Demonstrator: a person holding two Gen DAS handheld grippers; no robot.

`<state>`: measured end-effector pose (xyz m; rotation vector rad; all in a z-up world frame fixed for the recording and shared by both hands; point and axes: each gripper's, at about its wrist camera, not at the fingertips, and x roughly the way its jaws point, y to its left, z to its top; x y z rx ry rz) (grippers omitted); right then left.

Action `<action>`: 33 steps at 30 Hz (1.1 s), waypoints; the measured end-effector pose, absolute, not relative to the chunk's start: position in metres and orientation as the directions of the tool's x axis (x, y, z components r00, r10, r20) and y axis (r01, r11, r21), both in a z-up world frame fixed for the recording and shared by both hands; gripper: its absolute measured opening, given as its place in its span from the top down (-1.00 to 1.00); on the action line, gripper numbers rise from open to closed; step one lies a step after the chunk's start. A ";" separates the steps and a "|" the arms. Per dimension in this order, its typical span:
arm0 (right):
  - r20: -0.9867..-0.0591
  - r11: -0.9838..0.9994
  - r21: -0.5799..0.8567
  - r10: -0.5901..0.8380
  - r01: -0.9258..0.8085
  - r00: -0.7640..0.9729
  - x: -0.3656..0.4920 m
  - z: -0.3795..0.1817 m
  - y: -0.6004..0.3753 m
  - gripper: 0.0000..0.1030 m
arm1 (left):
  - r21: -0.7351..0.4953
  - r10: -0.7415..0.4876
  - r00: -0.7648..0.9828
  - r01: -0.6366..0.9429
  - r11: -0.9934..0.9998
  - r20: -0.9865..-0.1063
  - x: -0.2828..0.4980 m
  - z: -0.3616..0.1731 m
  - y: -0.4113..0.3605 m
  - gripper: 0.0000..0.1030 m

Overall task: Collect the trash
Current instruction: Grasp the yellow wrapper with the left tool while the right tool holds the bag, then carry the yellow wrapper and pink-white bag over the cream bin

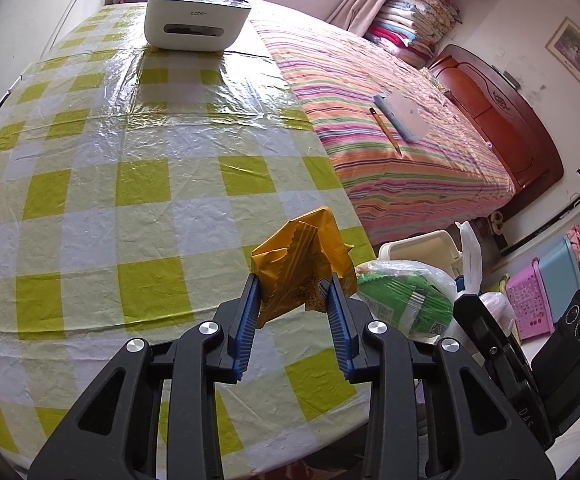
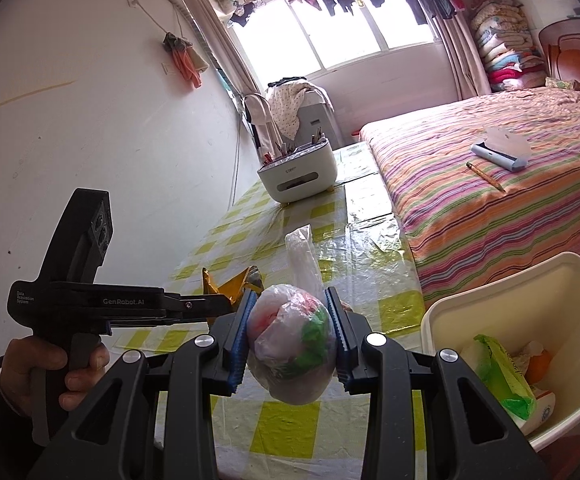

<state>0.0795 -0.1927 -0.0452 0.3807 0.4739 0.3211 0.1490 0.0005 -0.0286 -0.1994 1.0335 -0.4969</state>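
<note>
Left wrist view: left gripper [image 1: 293, 282] has its blue pads closed on a crumpled yellow wrapper [image 1: 302, 264], jaws narrow, wrapper pinched between them and lifted off the tablecloth [image 1: 129, 160] (green/white check, clear plastic over it). Gripper is near the table's right edge. Just past it to the right: the plastic bag of trash [image 1: 406, 296], clear w/ green packaging inside, held by the right gripper, whose black body [image 1: 490, 344] shows at the lower right. Cream bin [image 1: 422, 246] sits behind the bag, beside the bed. Far end of table: white desk organiser [image 1: 195, 20] w/ pens. On the striped bedspread [image 1: 390, 140]: a pencil [image 1: 386, 131] and a blue-edged notebook [image 1: 402, 114], side by side.

Right wrist view: right gripper [image 2: 292, 320] is clamped on the knotted plastic bag [image 2: 292, 344], pads pressing both sides, jaws partly open around its bulk; bag tail sticks up. Bag hangs above the table edge. Left gripper [image 2: 225, 304] comes in from the left, held by a hand [image 2: 45, 368], the yellow wrapper [image 2: 229, 282] at its tip. Cream bin [image 2: 530, 320] is lower right, next to the bed, w/ a green wrapper [image 2: 502, 376] and other scraps inside. Organiser [image 2: 296, 172] at the far end.
</note>
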 end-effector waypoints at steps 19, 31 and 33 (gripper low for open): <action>-0.362 0.922 0.381 0.220 -0.072 0.906 0.061 -0.044 -0.234 0.34 | -0.397 -0.523 0.377 0.364 0.843 -0.765 0.145 -0.023 -0.050 0.38; -0.361 0.912 0.408 0.127 0.033 0.924 0.050 -0.047 -0.270 0.34 | -0.390 -0.526 0.354 0.389 0.834 -0.773 0.143 -0.027 -0.075 0.38; -0.364 0.911 0.409 0.109 0.054 0.925 0.051 -0.048 -0.274 0.34 | -0.394 -0.528 0.349 0.388 0.833 -0.774 0.143 -0.027 -0.075 0.38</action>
